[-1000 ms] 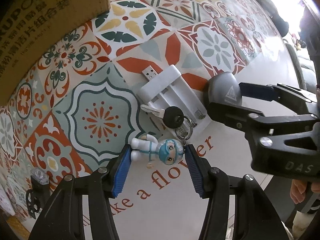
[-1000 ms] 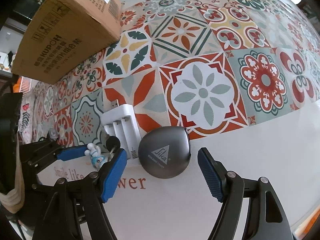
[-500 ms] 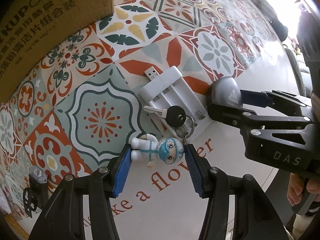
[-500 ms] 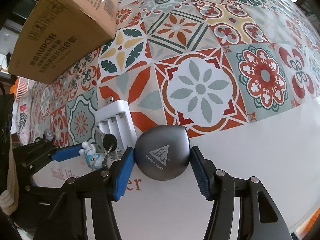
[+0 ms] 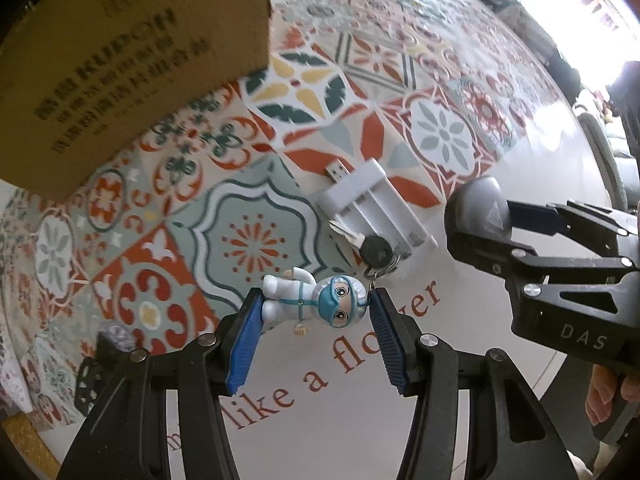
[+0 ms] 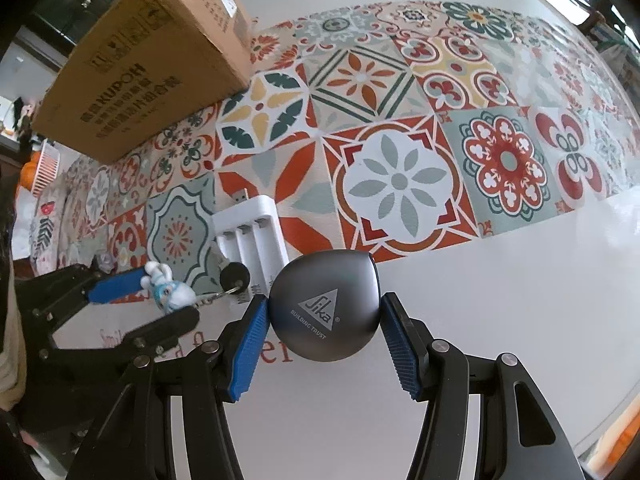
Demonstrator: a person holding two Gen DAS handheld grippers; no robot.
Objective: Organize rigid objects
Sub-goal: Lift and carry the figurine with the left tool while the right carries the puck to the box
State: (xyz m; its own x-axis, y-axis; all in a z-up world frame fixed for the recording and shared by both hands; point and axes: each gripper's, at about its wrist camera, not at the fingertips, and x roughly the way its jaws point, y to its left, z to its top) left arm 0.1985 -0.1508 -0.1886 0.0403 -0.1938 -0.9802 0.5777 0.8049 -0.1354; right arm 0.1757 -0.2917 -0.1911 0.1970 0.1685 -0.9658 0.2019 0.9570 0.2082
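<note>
My left gripper (image 5: 316,312) is shut on a small white and blue figurine keychain (image 5: 316,300); its ring and black-headed key (image 5: 374,246) hang toward a white USB battery charger (image 5: 378,204). My right gripper (image 6: 324,320) is shut on a round dark grey case with a Sika logo (image 6: 325,310), held just off the white table edge. The right gripper and the grey case (image 5: 478,210) also show at the right of the left wrist view. The left gripper (image 6: 140,296) with the figurine (image 6: 166,286) shows at the left of the right wrist view, beside the charger (image 6: 252,236).
A brown cardboard box (image 6: 148,52) stands at the back left on the patterned tablecloth (image 6: 400,184); it also fills the upper left of the left wrist view (image 5: 120,60). A small black clip-like object (image 5: 104,360) lies at the left near the table edge.
My right gripper closed on the grey case and raised it slightly. My left gripper, holding the figurine, has lifted it a little, pulling the key along. The box looks closer.
</note>
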